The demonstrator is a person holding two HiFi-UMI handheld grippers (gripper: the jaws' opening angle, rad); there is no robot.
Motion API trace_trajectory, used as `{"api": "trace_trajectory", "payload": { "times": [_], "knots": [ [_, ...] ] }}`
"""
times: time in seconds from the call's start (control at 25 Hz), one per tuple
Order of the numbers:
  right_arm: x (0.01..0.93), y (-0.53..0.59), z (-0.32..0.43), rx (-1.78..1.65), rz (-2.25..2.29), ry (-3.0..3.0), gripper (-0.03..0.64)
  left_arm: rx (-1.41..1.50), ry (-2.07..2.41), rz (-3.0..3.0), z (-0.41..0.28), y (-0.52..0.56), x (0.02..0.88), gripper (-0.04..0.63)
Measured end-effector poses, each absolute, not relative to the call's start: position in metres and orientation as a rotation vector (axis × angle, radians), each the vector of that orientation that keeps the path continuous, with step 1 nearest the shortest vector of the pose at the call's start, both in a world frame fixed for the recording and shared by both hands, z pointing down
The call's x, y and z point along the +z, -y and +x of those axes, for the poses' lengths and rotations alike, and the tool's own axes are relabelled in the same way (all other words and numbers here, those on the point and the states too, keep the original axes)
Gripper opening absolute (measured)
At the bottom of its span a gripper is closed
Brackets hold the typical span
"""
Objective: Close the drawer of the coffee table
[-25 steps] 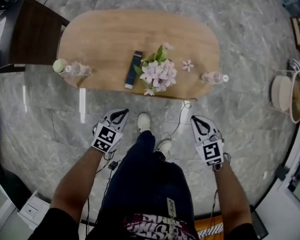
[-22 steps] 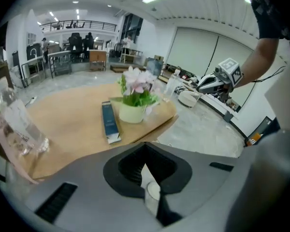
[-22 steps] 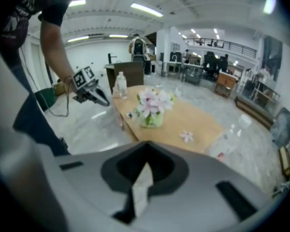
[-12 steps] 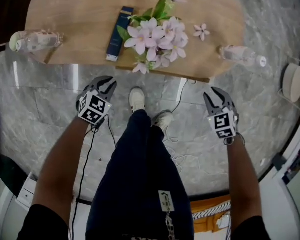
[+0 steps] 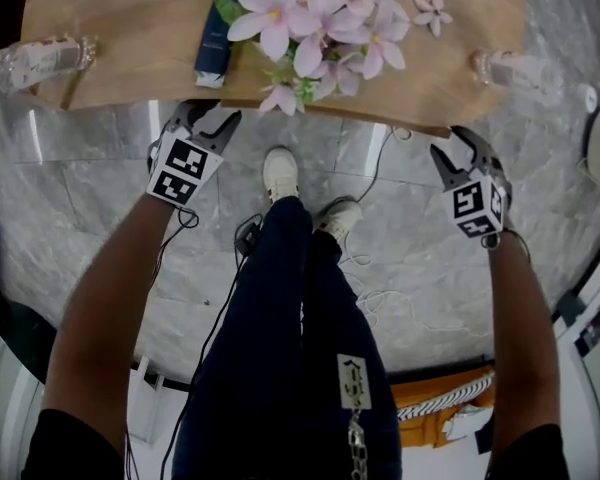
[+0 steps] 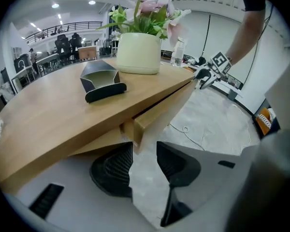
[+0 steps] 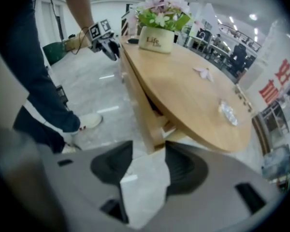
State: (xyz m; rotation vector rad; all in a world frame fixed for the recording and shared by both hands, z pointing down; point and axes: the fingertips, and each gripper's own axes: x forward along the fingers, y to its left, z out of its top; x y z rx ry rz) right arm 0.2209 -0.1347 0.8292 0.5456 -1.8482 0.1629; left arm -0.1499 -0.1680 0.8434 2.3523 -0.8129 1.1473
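The oval wooden coffee table (image 5: pixel 130 73) fills the top of the head view. Its drawer (image 6: pixel 157 115) sticks out a little under the top, along the front. My left gripper (image 5: pixel 202 118) hangs at the drawer's left end. Its jaws have just been opening and now stand open (image 6: pixel 144 149), with the drawer's corner just ahead of the gap and nothing pressed. My right gripper (image 5: pixel 458 148) is at the other end. It has also just been opening and stands open (image 7: pixel 147 151), facing the drawer's end (image 7: pixel 152 124). Neither gripper holds anything.
On the table stand a pot of pink flowers (image 5: pixel 310 18), a dark blue box (image 5: pixel 215 33) and a plastic bottle at each end (image 5: pixel 35 60) (image 5: pixel 525 71). The person's legs and white shoes (image 5: pixel 280 173) are between the grippers. Cables (image 5: pixel 380 298) lie on the marble floor.
Both grippers have come down and forward to the table's front edge. Their jaws, shut before, now stand open. The view has moved closer to the table.
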Motion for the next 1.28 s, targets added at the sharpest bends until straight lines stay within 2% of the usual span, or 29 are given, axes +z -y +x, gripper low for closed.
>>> {"api": "trace_trajectory", "payload": {
  "times": [0.36, 0.4, 0.44, 0.56, 0.96, 1.28],
  "knots": [
    [0.849, 0.149, 0.209, 0.221, 0.621, 1.794, 0.209, 1.119, 0.84, 2.338, -0.141, 0.177, 0.85, 0.176],
    [0.85, 0.15, 0.208, 0.202, 0.615, 1.79, 0.2, 1.127, 0.841, 2.336, -0.141, 0.177, 0.851, 0.176],
    [0.85, 0.151, 0.208, 0.182, 0.607, 1.789, 0.164, 1.136, 0.839, 2.338, -0.141, 0.177, 0.853, 0.176],
    [0.85, 0.152, 0.208, 0.126, 0.57, 1.804, 0.147, 1.175, 0.842, 2.352, -0.14, 0.181, 0.859, 0.176],
    [0.848, 0.14, 0.208, 0.102, 0.531, 1.821, 0.141, 1.195, 0.84, 2.328, -0.141, 0.173, 0.865, 0.16],
    [0.848, 0.1, 0.209, 0.122, 0.485, 1.831, 0.133, 1.204, 0.827, 2.287, -0.141, 0.127, 0.866, 0.156]
  ]
}}
